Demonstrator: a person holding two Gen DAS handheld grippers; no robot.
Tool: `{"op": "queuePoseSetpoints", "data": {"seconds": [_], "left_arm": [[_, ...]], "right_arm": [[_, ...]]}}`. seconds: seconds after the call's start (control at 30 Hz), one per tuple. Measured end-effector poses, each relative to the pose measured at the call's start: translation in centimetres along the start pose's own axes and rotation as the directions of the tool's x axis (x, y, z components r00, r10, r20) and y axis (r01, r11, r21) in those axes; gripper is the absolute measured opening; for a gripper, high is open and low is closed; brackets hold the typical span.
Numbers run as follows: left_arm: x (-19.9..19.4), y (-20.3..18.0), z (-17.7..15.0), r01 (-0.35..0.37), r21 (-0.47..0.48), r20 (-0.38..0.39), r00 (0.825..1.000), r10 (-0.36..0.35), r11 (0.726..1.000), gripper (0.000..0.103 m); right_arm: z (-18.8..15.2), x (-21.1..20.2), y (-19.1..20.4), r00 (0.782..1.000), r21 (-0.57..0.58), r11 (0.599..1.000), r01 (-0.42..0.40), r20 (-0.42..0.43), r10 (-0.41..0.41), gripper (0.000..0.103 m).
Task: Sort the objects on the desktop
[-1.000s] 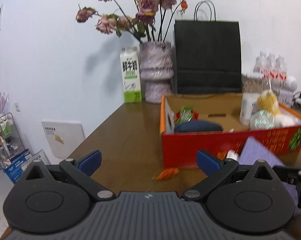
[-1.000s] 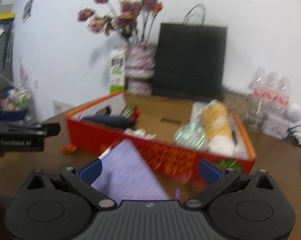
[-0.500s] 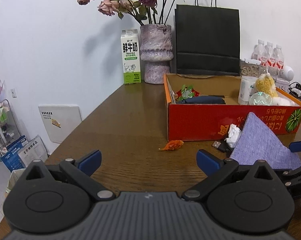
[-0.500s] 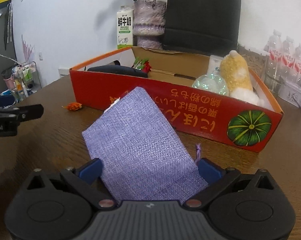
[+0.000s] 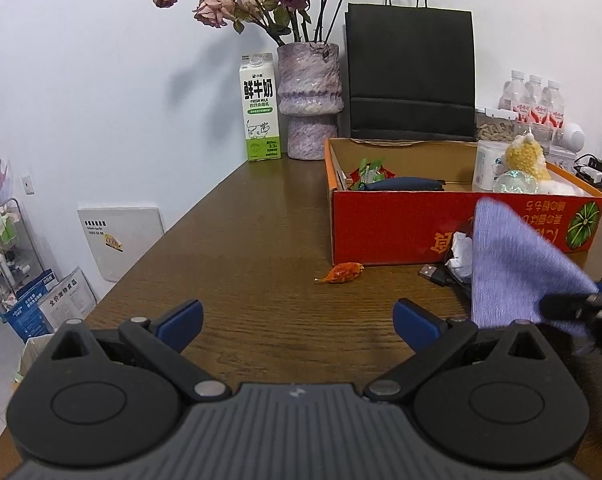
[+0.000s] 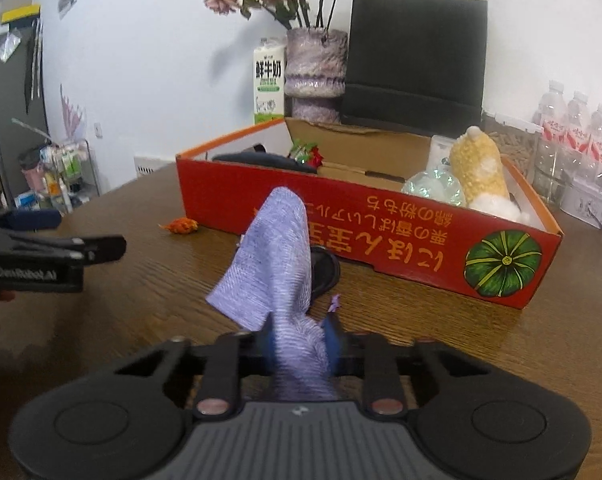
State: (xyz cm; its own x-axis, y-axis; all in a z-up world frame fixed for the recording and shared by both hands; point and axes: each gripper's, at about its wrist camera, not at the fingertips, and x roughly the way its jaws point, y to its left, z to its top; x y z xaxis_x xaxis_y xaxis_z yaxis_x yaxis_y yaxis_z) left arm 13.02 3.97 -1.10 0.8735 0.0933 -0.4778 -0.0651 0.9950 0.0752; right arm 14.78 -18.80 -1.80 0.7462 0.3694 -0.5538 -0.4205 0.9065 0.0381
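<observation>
Right gripper (image 6: 297,340) pinching purple cloth (image 6: 273,264) before red box (image 6: 365,220), left gripper (image 5: 297,316) spread wide over table (image 5: 241,248)

One red box (image 5: 401,228), one purple cloth (image 5: 513,268), one milk carton (image 5: 260,108), three water bottles (image 5: 535,100).

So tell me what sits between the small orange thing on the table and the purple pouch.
In the left wrist view, between the orange thing and purple pouch: bare table, then a USB plug and crumpled white paper.
</observation>
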Motion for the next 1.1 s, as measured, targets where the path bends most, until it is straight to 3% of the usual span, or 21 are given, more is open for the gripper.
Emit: {"op": "queuePoseSetpoints", "data": {"seconds": [0.2,0.47,0.63,0.83,1.1], "left_arm": [[-0.1,-0.6,0.2,-0.008,0.011,-0.001,1.0,0.008,1.0,0.103],[1.5,-1.9,1.6,0.019,-0.005,-0.025,1.0,-0.019,1.0,0.103],[3.3,-2.5,2.6,0.012,-0.009,-0.04,0.999,-0.013,1.0,0.102],[5.8,-2.7,3.8,0.014,-0.005,-0.063,0.998,-0.014,1.0,0.078],[8.0,-2.5,3.9,0.048,-0.029,-0.096,0.994,-0.051,0.998,0.059]], "right_arm": [[0.2,-2.3,-0.9,0.996,0.048,0.999,-0.004,0.093,-0.001,0.011],[0.5,-2.9,-4.0,0.983,0.119,0.987,0.112,0.13,-0.127,0.012],[1.0,-2.6,-5.4,0.975,0.138,0.98,0.145,0.149,-0.165,0.012],[1.4,-1.4,-6.1,0.973,0.15,0.976,0.156,0.146,-0.178,0.012],[1.0,-0.2,-6.9,0.98,0.182,0.973,0.145,0.113,-0.167,0.012]]}}
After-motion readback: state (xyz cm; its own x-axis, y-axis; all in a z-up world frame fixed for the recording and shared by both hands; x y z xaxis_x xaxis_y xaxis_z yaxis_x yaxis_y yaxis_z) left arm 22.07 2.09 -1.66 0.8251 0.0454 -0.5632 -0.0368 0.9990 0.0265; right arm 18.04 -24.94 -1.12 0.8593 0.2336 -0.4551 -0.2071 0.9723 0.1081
